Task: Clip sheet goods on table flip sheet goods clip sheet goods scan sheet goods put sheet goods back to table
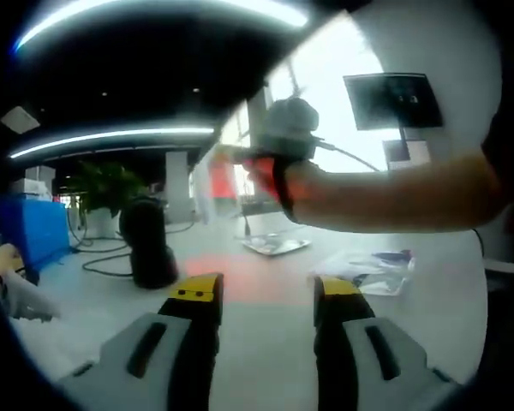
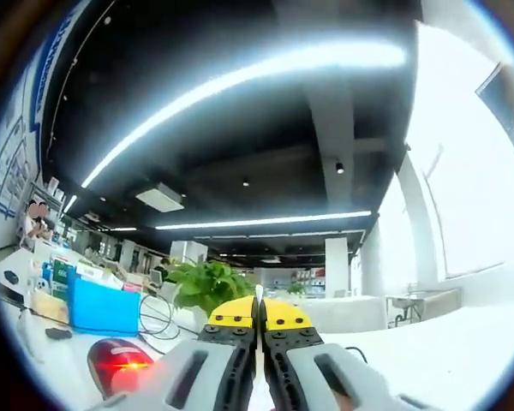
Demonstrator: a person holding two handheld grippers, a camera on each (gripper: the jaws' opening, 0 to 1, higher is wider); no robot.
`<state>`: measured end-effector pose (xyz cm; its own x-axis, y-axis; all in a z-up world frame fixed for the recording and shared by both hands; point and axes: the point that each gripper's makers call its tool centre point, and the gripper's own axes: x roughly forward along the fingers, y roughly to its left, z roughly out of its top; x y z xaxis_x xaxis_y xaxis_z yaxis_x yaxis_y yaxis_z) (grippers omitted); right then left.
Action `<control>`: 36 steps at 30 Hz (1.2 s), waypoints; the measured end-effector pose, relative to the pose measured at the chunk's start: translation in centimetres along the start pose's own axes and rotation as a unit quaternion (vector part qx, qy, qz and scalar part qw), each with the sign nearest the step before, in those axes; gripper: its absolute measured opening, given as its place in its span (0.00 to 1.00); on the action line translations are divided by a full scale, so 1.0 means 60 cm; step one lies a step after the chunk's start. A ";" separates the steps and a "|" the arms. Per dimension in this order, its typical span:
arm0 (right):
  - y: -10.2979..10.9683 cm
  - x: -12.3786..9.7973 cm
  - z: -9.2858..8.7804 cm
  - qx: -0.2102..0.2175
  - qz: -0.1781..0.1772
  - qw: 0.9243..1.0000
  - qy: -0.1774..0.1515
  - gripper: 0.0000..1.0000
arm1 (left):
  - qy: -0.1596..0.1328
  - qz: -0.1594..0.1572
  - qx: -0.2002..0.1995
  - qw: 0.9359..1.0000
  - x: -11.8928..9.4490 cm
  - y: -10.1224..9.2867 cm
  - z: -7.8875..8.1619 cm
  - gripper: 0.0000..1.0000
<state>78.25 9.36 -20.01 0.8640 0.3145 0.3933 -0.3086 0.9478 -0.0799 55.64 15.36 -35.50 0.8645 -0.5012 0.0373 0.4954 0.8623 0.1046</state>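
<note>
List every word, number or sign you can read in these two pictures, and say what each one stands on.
None can be read.
Wall posters, right gripper view: print too small and blurred.
Blue box: no legible label.
Dark wall screen, left gripper view: marks too blurred.
Clear packets on the table: print unreadable.

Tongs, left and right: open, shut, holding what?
Left tongs: open, empty, above the table.
Right tongs: shut on a thin sheet, raised near the red-lit scanner.
</note>
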 end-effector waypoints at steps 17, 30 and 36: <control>-0.036 -0.010 0.043 0.001 0.018 1.000 0.013 0.00 | 0.000 -0.001 0.002 1.000 0.000 -0.003 0.001 0.34; -0.060 -0.025 0.075 -0.003 0.044 0.999 0.025 0.00 | 0.001 0.000 0.002 1.000 0.000 -0.001 0.000 0.34; -0.064 -0.039 0.079 0.012 0.060 0.997 0.039 0.00 | 0.002 0.000 0.003 1.000 0.001 0.000 -0.001 0.34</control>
<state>75.53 4.73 -16.27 0.8481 0.4300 0.3096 -0.4207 0.9017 -0.0997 55.67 15.34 -35.55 0.8651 -0.5006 0.0324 0.4947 0.8621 0.1099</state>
